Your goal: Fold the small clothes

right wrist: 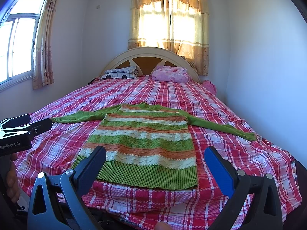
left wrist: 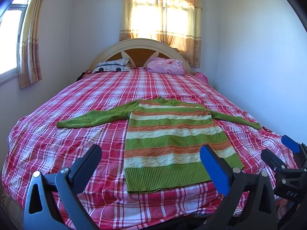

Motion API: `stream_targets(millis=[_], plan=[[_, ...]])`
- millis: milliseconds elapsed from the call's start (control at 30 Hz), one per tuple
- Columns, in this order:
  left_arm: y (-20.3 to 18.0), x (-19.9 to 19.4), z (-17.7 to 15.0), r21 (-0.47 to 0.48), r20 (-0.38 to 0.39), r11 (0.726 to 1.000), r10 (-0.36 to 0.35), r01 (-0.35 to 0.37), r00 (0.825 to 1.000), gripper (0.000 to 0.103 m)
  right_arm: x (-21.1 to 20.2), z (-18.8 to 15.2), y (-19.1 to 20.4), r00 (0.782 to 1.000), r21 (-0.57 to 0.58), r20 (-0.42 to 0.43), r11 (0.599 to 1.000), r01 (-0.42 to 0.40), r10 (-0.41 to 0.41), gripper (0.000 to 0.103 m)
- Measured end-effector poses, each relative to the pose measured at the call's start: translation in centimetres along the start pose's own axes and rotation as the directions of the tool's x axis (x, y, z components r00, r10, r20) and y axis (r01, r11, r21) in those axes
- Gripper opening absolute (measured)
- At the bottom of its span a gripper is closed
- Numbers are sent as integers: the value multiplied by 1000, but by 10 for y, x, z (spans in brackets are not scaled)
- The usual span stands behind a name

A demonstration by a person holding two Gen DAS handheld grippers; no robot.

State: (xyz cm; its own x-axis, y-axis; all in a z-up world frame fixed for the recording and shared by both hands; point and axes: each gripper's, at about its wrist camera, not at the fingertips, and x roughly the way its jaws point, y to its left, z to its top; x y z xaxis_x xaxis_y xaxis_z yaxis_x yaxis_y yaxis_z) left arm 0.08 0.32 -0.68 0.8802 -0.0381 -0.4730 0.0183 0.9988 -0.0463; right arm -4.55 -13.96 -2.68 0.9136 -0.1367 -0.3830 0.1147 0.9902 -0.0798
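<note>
1. Striped sweater (left wrist: 172,138): a knitted pullover in green, orange and cream bands, lying flat with its neck toward the headboard and both sleeves spread out sideways, on the near half of the bed. Nothing is folded yet.
2. Handling, as judged: soft, limp and light; the knit should drape and stretch when lifted, and its rough texture should grip well between pads. The ribbed hem (right wrist: 149,176) and the sleeve cuffs are thicker, firmer edges, hence the likeliest places to pinch.
3. Left sleeve (left wrist: 94,117) and right sleeve (right wrist: 220,127): each lies flat; a cuff grip would let a sleeve be drawn across the body.
4. Left gripper (left wrist: 151,164): jaws spread wide, empty, hovering near the hem.
5. Right gripper (right wrist: 155,166): likewise wide apart, holding nothing, just short of the hem.
6. Plaid bedspread (left wrist: 57,149): slightly wrinkled beneath the garment; it could be pinched along with the knit.
</note>
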Motion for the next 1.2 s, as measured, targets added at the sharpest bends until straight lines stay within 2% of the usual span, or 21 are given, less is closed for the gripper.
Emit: stream_targets(millis=[833,1200], plan=[[3,8,-4,-5,-20,1000,-1,1,1000,103,8,-4,-3,1000,-3,-27,1000,-11,10,102],[11,43,-2,23,-71,1000,11,-9,997,103,28,-2,-19,999,3,-41,1000,-19,19,102]])
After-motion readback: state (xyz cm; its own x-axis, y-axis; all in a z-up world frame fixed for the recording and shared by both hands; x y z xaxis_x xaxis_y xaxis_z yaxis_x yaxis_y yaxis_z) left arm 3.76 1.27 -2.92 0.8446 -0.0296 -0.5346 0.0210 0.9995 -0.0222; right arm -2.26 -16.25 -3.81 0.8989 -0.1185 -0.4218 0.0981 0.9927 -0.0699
